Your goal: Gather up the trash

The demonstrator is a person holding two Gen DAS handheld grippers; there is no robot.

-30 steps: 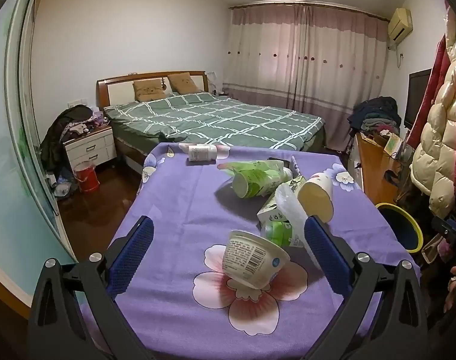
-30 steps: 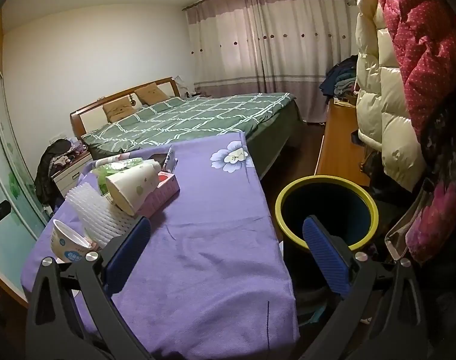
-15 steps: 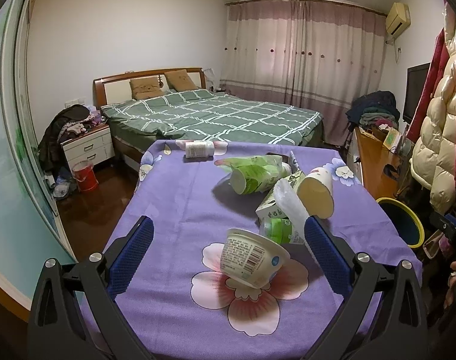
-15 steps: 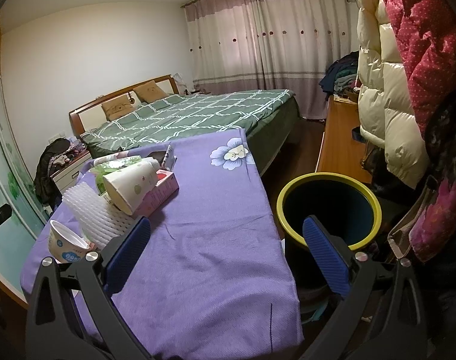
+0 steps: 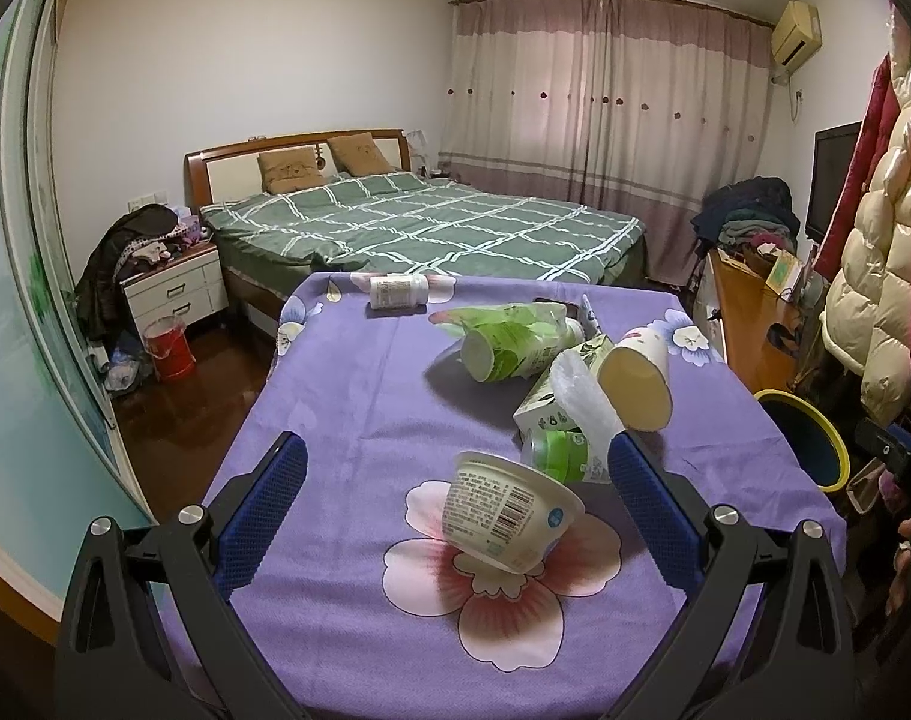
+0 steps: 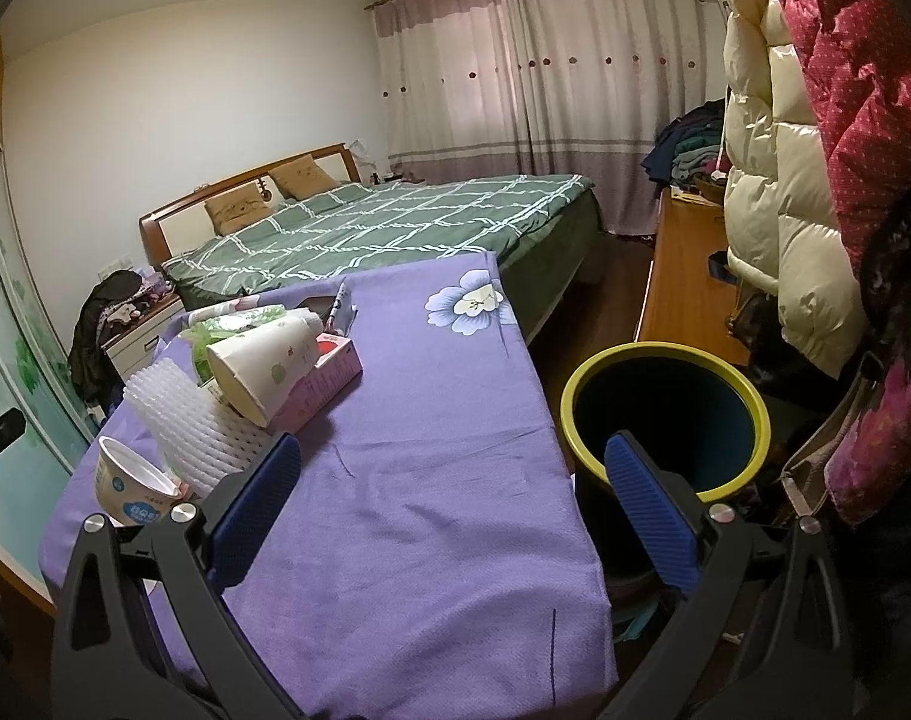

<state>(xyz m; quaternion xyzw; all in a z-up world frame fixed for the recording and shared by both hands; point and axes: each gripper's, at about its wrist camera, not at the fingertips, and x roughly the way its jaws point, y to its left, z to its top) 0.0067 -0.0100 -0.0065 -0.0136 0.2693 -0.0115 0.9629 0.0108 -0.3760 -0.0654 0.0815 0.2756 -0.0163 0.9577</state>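
Right now you are at the approach step: nothing is picked up yet, and the white yogurt cup point(image 5: 509, 513) lies tipped on the purple bench point(image 5: 359, 396) just ahead of your left tongs point(image 5: 455, 507), between their blue pads. Both the left and the right tongs point(image 6: 452, 507) gape wide and hold nothing, touching nothing. Next, I judge, you ease the left tongs forward around the cup and close, then carry it to the yellow-rimmed bin point(image 6: 665, 420) just beyond the right tongs.
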